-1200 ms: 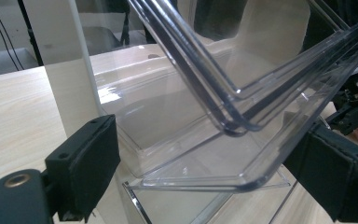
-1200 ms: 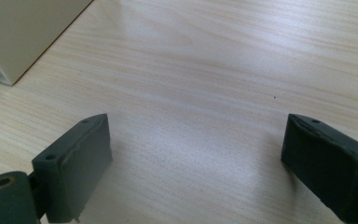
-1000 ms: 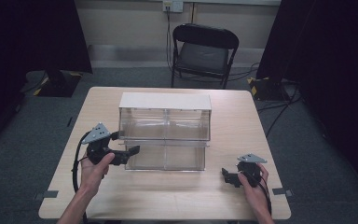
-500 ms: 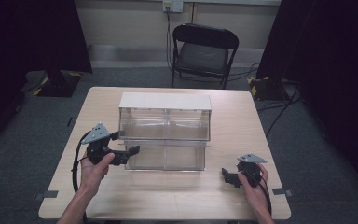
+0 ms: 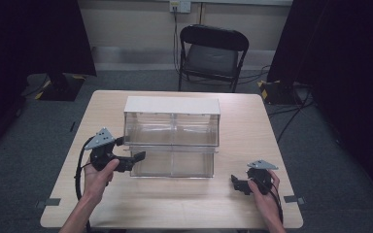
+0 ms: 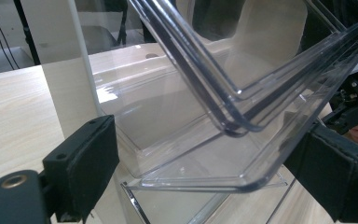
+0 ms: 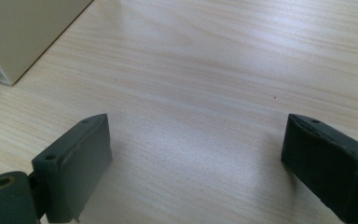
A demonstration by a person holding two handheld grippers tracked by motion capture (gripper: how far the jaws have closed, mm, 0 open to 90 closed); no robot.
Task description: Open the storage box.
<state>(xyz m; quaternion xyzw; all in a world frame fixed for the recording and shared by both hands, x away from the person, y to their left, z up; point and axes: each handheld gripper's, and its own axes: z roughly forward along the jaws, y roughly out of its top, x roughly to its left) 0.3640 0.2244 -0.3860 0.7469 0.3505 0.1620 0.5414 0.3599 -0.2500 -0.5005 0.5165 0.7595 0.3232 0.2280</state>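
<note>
Clear bin unit (image 5: 172,141): transparent hard plastic, glossy, smooth, strong reflections; top panel (image 5: 172,104) opaque, matt off-white. Tilted bin (image 6: 261,93) in left gripper view: same clear plastic, rounded polished rims. Table (image 5: 252,126): light wood-grain top, matt w/ slight sheen, smooth. Left gripper (image 5: 137,156) & right gripper (image 5: 235,181): black matt plastic bodies; jaw pads look dull, rubbery, slightly textured; top plates grey, matt. Chair (image 5: 212,53): black glossy metal frame, dark matt seat pad. Floor (image 5: 24,145): grey carpet, rough
</note>
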